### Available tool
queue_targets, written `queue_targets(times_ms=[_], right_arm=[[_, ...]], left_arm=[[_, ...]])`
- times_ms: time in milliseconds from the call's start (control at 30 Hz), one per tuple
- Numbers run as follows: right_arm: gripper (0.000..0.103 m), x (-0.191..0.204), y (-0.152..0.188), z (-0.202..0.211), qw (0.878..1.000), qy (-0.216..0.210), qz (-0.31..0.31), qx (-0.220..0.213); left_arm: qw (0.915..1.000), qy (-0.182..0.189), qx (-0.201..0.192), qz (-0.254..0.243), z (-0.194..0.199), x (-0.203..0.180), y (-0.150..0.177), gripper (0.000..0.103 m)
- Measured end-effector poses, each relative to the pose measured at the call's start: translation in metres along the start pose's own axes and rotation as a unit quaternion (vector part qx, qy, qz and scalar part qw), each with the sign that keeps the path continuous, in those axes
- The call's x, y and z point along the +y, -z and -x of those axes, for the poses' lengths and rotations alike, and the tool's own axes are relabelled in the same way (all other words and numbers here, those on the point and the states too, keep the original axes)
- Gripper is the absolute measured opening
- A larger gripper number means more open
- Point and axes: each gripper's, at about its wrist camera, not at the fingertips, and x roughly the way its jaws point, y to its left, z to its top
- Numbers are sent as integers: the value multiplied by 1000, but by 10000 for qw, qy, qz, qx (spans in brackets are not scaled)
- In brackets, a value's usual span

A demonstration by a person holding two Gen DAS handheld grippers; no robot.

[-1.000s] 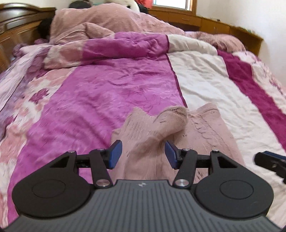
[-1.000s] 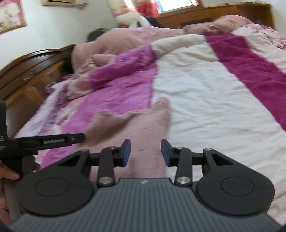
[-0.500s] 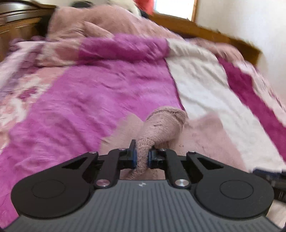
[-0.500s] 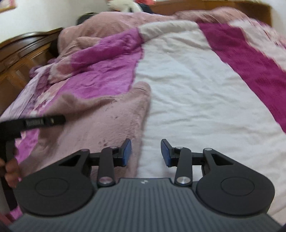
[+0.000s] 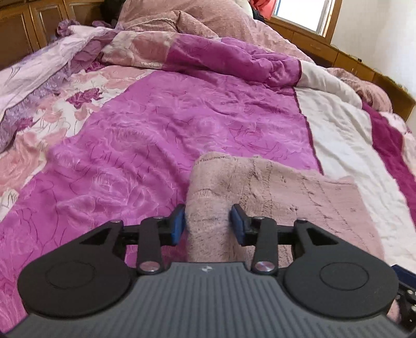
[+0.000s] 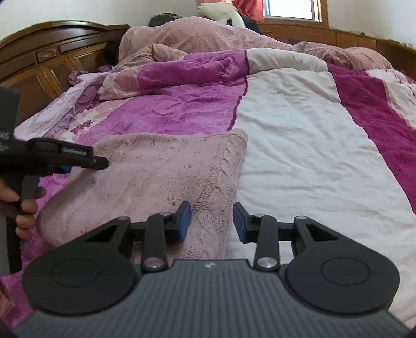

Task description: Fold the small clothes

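Observation:
A fuzzy pink knitted garment lies flat on the bed quilt. In the left wrist view its folded-over left part runs between the blue pads of my left gripper, whose jaws are opening and no longer pinch the fabric. In the right wrist view the garment spreads to the left, and my right gripper hovers open over its cabled right edge, holding nothing. One of the left gripper's fingers reaches in from the left, gripped by a hand.
The quilt has magenta, white and floral bands. A heaped pink blanket lies at the far end. A dark wooden headboard stands at the left, with a wooden ledge and window behind.
The left gripper shut on a raised fold of the garment, carried it over and down, and now its jaws stand apart. The right gripper shifted towards the garment's right edge.

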Motion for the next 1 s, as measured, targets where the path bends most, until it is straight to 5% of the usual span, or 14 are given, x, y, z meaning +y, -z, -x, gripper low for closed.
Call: queue_targets(times_ms=[333, 600, 767, 833, 867, 1000], right_arm=[[39, 3, 5, 30, 9986, -474, -252, 16], [40, 18, 18, 23, 9985, -523, 38, 156], [42, -7, 5, 24, 9946, -822, -571, 272], [61, -19, 2, 22, 9905, -999, -906, 275], [80, -27, 0, 20, 9864, -1119, -1180, 249], [84, -45, -4, 5, 9721, -1469, -1781, 407]], left_arm=[[9988, 320, 195, -321, 72, 0, 27, 61], [9976, -1, 378, -581, 72, 5, 63, 73], [9979, 28, 467, -446, 75, 7, 55, 73], [9981, 198, 491, -329, 78, 8, 50, 73], [9979, 334, 507, -241, 79, 9, 47, 73], [9952, 668, 705, 105, 68, 16, 43, 74]])
